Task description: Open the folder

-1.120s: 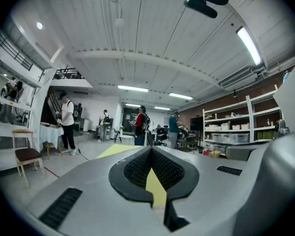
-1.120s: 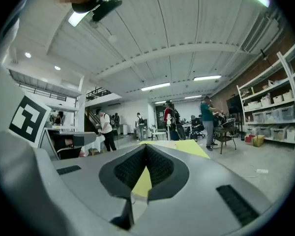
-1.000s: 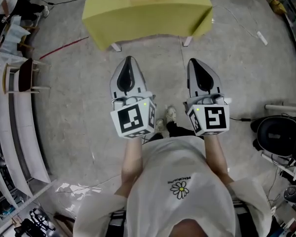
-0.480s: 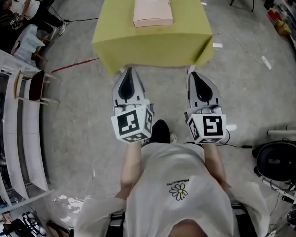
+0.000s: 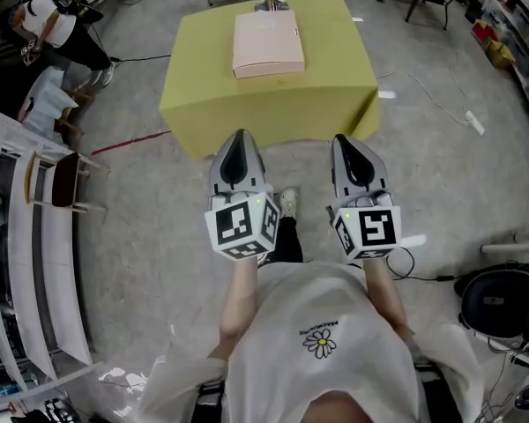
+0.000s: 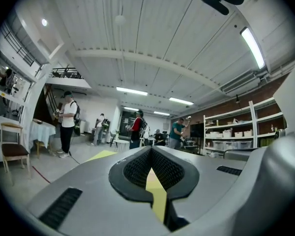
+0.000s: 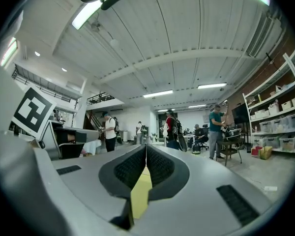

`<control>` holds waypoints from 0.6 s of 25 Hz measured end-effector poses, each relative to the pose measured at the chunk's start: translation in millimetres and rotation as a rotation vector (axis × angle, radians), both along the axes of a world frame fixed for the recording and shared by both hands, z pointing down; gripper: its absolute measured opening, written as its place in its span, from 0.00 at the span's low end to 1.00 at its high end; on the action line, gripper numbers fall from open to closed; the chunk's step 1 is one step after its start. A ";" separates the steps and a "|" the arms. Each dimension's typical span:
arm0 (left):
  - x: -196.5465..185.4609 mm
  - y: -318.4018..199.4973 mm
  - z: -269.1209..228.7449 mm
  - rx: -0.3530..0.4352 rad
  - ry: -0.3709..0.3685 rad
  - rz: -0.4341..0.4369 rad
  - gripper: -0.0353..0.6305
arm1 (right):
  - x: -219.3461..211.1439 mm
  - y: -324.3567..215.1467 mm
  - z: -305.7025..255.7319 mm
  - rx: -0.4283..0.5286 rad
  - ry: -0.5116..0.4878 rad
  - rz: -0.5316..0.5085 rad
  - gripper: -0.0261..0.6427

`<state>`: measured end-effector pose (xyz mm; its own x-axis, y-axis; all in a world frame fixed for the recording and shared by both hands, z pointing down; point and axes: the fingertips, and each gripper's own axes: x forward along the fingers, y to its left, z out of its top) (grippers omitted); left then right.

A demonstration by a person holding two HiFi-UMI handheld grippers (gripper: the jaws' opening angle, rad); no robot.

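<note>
No word, number or brand can be read anywhere. A short line of print (image 5: 321,325) is carried on the person's white shirt (image 5: 286,302), just above a daisy emblem (image 5: 322,340), but it is too small for any letter to be made out. Black-and-white square markers are borne on the cube (image 5: 241,226) of the left gripper (image 5: 239,135) and on the cube (image 5: 370,229) of the right gripper (image 5: 344,141); only blocky patterns are shown there, not lettering. One such marker (image 7: 32,112) is also seen at the left edge of the right gripper view. Any print on the shelf boxes (image 7: 286,105) is too small to be read.
</note>
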<state>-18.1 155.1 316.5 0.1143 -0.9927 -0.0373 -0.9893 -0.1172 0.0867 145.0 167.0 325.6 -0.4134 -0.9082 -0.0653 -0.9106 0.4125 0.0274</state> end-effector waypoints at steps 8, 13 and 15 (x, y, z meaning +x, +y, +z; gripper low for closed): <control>-21.0 -98.0 4.5 -0.023 -0.009 -0.017 0.07 | -12.9 -94.5 8.5 -0.071 0.011 0.004 0.06; -35.0 -167.5 8.9 -0.051 0.025 0.011 0.07 | -37.2 -162.3 12.4 -0.107 0.028 -0.018 0.06; -39.7 -194.4 9.0 -0.056 0.025 0.029 0.07 | -44.8 -190.6 11.6 -0.117 0.024 -0.009 0.06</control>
<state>-57.9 -39.4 325.5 0.1425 -0.9897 0.0152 -0.9831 -0.1398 0.1184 100.2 -23.6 337.1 -0.4220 -0.9052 0.0508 -0.9063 0.4226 0.0006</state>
